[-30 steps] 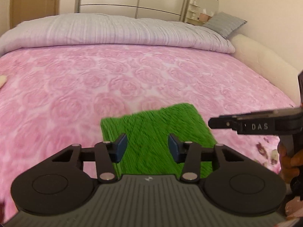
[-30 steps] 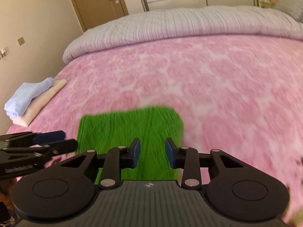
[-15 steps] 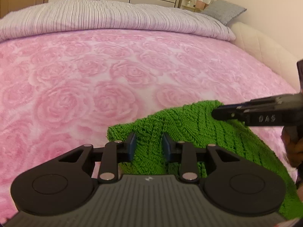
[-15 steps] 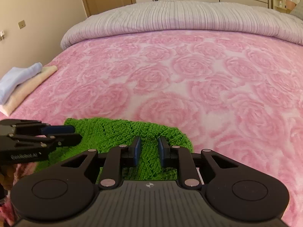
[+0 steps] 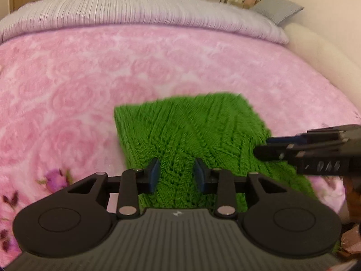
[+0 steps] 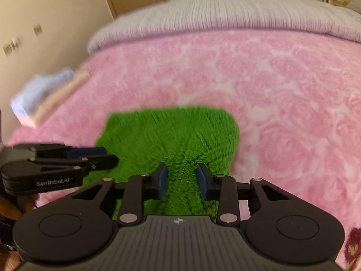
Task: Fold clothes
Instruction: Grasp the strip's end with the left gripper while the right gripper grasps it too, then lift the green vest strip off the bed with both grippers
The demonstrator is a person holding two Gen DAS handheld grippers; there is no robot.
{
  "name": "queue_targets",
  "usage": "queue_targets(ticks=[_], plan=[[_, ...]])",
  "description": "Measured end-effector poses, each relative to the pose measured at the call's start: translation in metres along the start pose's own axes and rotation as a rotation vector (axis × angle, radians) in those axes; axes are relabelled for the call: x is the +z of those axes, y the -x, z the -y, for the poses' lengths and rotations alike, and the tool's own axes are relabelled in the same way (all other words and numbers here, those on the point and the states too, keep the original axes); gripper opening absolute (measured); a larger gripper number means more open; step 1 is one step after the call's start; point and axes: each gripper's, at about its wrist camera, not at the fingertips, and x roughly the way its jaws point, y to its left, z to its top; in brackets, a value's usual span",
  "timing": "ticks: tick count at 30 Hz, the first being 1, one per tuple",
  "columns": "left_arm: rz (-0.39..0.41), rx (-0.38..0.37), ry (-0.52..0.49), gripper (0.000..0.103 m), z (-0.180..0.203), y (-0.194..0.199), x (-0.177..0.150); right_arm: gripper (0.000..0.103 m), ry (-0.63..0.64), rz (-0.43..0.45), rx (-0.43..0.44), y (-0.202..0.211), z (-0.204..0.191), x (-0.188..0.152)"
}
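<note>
A green knitted garment (image 5: 191, 133) lies folded in a rectangle on the pink rose blanket (image 5: 90, 79); it also shows in the right wrist view (image 6: 171, 135). My left gripper (image 5: 177, 175) hovers open over its near edge, nothing between the pads. My right gripper (image 6: 181, 178) is open too, over the garment's near right part. Each gripper shows from the side in the other's view: the right one (image 5: 293, 149), the left one (image 6: 74, 158).
A folded stack of pale blue and cream clothes (image 6: 42, 94) lies at the bed's left edge. A grey ribbed duvet (image 5: 135, 11) runs across the head of the bed. A cream upholstered bed side (image 5: 315, 52) is on the right. Door and wardrobe stand behind.
Both grippers were lower and narrower on the garment's far edge half a second ago. They have since opened wider and pulled back up and toward me; the garment lies flat.
</note>
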Motion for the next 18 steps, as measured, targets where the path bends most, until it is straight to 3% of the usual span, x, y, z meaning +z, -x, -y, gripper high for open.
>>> queue_targets(ticks=[6, 10, 13, 16, 18], plan=[[-0.009, 0.03, -0.039, 0.027, 0.019, 0.026, -0.004, 0.037, 0.007, -0.032, -0.006, -0.004, -0.004, -0.01], [0.023, -0.038, -0.007, 0.027, 0.036, 0.061, -0.021, 0.037, -0.003, -0.013, 0.027, 0.031, -0.008, -0.03], [0.006, -0.015, -0.008, 0.027, 0.046, 0.062, -0.031, 0.037, -0.003, -0.018, 0.051, 0.049, -0.014, -0.046], [-0.01, 0.007, -0.008, 0.031, 0.055, 0.063, -0.042, 0.036, 0.026, -0.097, 0.027, 0.037, -0.022, -0.062], [-0.021, 0.022, -0.008, 0.031, 0.062, 0.064, -0.049, 0.035, 0.046, -0.101, 0.011, 0.027, -0.023, -0.069]])
